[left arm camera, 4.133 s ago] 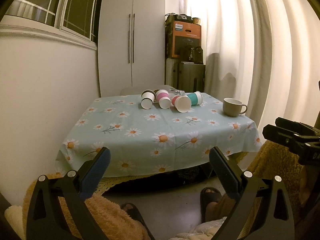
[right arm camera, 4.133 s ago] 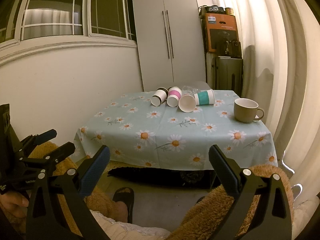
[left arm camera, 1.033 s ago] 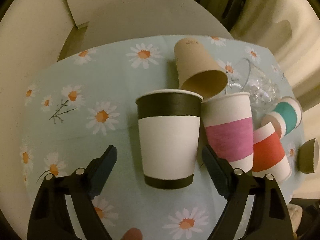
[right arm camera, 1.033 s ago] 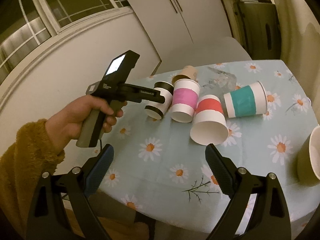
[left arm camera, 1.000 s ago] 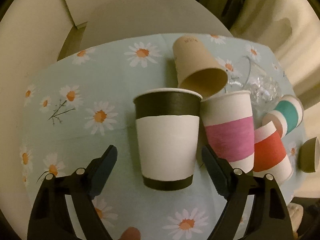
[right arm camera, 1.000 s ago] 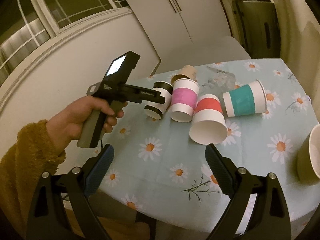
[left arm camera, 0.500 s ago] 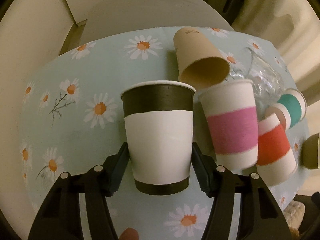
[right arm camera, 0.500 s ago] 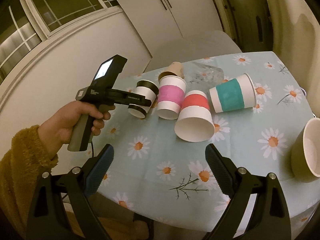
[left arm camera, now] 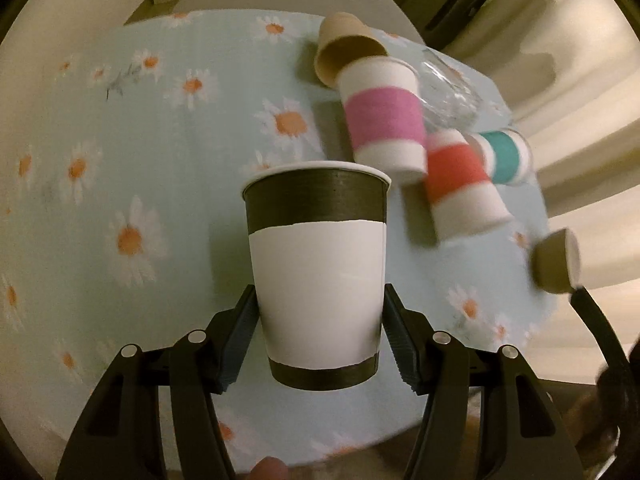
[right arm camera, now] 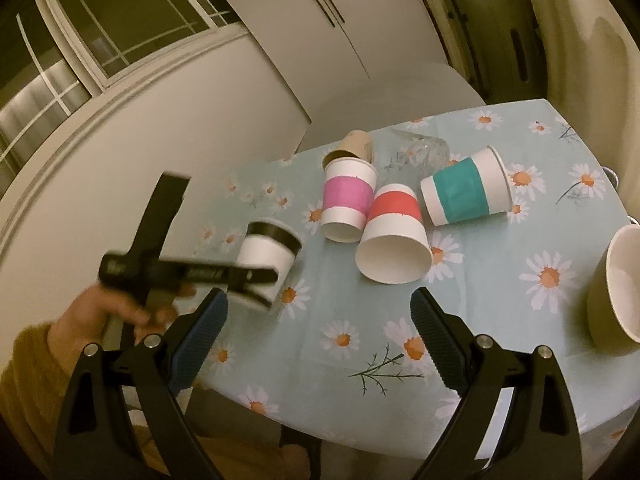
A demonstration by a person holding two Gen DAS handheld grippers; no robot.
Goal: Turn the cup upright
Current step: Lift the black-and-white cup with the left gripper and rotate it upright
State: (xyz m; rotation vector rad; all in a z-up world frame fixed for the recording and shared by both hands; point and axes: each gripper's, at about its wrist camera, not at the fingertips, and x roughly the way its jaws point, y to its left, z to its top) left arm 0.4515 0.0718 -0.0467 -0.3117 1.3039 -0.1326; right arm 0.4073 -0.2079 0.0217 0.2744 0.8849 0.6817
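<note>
One table (right arm camera: 500,364) under a daisy-print cloth, rounded near edge visible in the right wrist view; wall and window along the left side, curtains on the right; bare cloth open across the near centre and left

One olive mug (right arm camera: 612,288) upright at the right edge

Five paper cups plus one clear glass (right arm camera: 416,152). Four cups lying on their sides, clustered at the far centre: pink-banded (right arm camera: 348,200), red-banded (right arm camera: 394,236), teal-banded (right arm camera: 466,192), plain brown (right arm camera: 354,146). Pink and red touching; brown just behind pink; glass between brown and teal

Fifth cup, black-banded cup (left arm camera: 316,280), clear of the cluster, over the left part of the table, pinched at its lower white wall between both pads of the left gripper (left arm camera: 318,344). Long axis tilted, rim toward the far side and up, base toward the holder; contact with the cloth not determinable

Right gripper (right arm camera: 318,344) spread wide, holding nothing, above the near table edge
</note>
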